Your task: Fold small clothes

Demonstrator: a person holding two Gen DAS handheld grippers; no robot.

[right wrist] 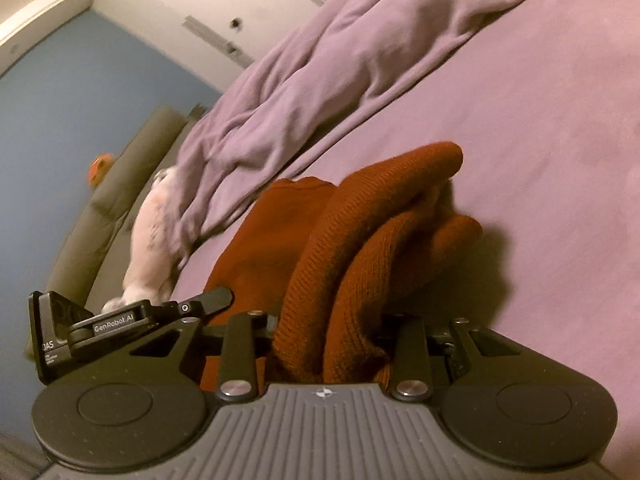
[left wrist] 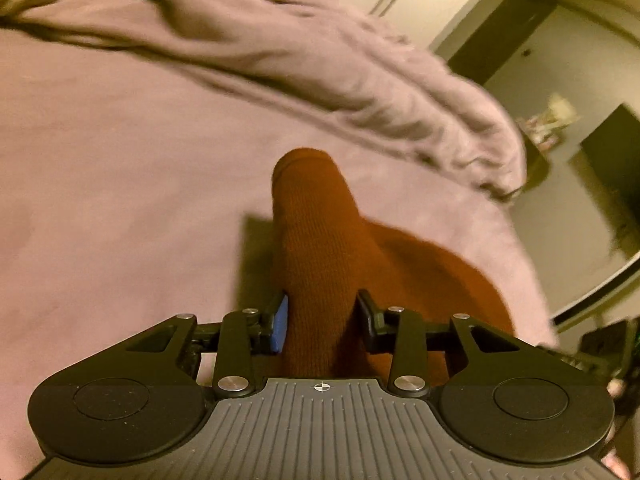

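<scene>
A rust-orange knit garment [left wrist: 320,240] lies on the mauve bed sheet [left wrist: 120,200]. One narrow part of it runs forward from my left gripper [left wrist: 322,320]. The blue pad [left wrist: 281,322] and the black finger opposite press on that part, so the gripper is shut on it. In the right wrist view the same garment [right wrist: 360,248] bunches in thick folds and rises off the sheet. My right gripper [right wrist: 332,336] is shut on those folds, and the knit hides its fingertips. The housing of the left gripper [right wrist: 100,328] shows at the left.
A crumpled mauve duvet [left wrist: 320,60] lies across the far side of the bed [right wrist: 320,80]. The bed's edge drops to the floor at the right [left wrist: 560,220]. A pale furry shape [right wrist: 148,248] leans on the bed's side beside a grey seat [right wrist: 120,184].
</scene>
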